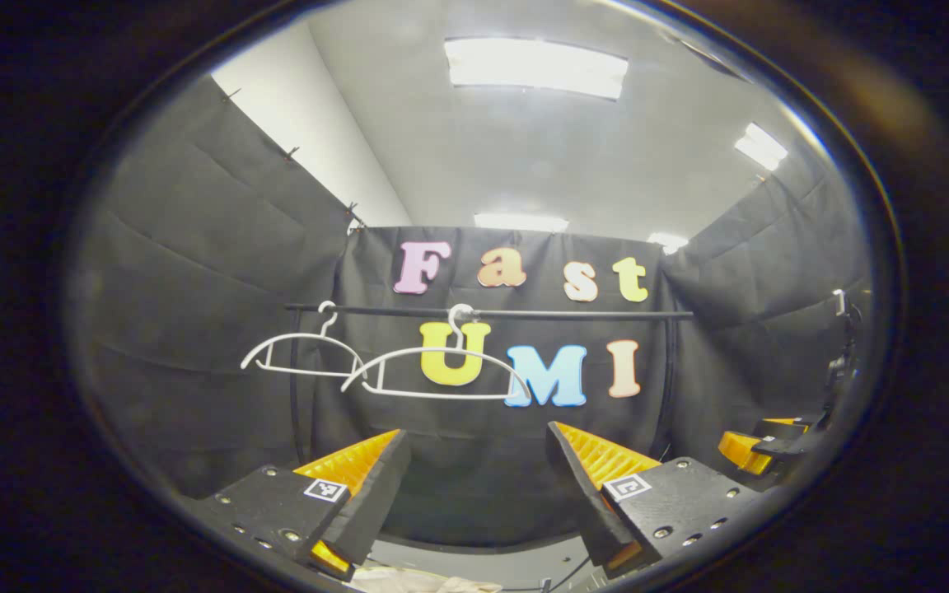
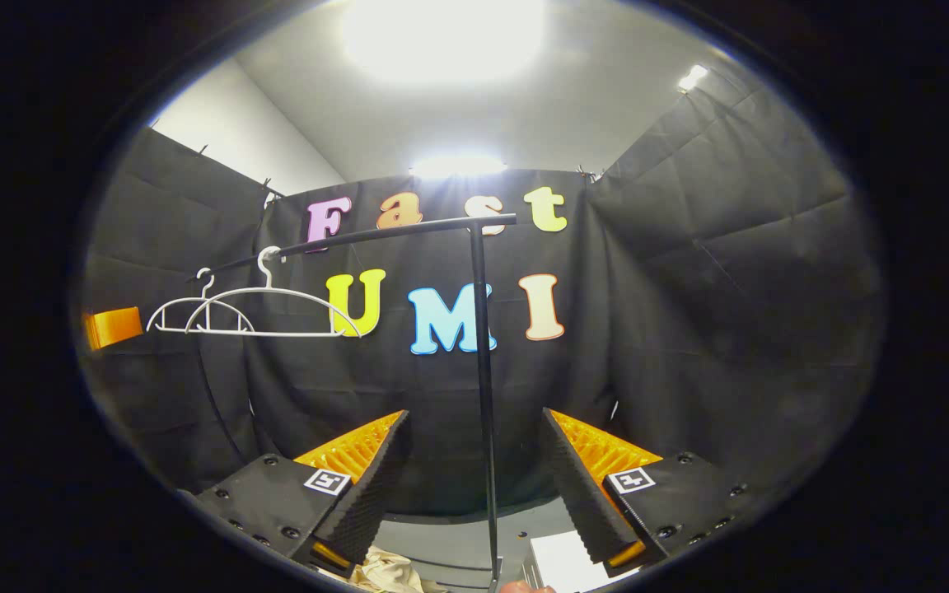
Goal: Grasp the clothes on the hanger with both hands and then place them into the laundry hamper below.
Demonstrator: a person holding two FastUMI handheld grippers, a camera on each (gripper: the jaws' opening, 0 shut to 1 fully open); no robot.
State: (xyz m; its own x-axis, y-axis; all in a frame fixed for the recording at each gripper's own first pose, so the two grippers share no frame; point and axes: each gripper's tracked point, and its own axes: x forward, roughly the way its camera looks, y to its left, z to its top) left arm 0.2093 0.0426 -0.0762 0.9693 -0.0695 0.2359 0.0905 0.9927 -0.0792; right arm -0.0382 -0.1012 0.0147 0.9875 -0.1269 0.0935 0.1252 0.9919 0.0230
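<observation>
Black cloth walls point(image 1: 194, 272), white ceiling point(image 1: 540, 156), dark rail point(image 1: 573, 314), bare hangers point(image 1: 433, 371).

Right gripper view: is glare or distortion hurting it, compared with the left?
Right gripper view: a ceiling light blows out to a white patch, though the hangers stay sharp. Left gripper view: light panels keep their edges, and fisheye bends the rail only slightly.

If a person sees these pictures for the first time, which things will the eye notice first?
Two bare white hangers hang on a dark rail before the black cloth wall. Below, the left gripper and the right gripper both stand open and hold nothing. A pale crumpled cloth lies at the bottom edge of the right gripper view.
</observation>
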